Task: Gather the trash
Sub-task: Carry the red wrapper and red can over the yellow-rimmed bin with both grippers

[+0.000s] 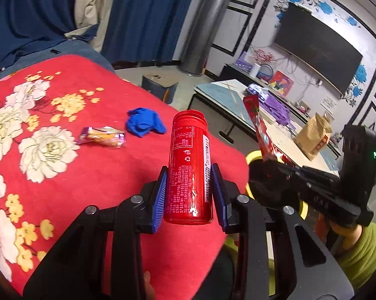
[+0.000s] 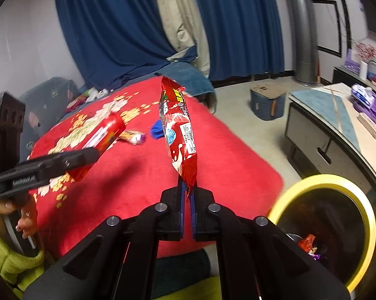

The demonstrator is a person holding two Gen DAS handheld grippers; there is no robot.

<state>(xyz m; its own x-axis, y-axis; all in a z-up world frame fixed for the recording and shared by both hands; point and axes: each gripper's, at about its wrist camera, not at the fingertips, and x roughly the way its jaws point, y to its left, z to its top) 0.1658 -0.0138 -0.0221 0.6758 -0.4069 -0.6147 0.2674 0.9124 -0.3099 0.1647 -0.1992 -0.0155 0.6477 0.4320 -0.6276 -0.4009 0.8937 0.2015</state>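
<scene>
Trash is held in both grippers above a red floral blanket [image 1: 63,175]. The left gripper [image 1: 189,195] pinches a red canister [image 1: 189,170] between its blue pads [image 1: 160,200], the canister standing upright with its cap pointing away from the wrist. Ahead of it and to its left lie a crumpled snack wrapper [image 1: 103,136] and a blue glove [image 1: 145,123], close together on the blanket. The right gripper [image 2: 188,200] is pressed together on the bottom edge of a red snack packet [image 2: 179,135], which sticks up from the fingertips. Just to its right and below sits a yellow-rimmed bin [image 2: 358,195] with bits of wrapper inside.
</scene>
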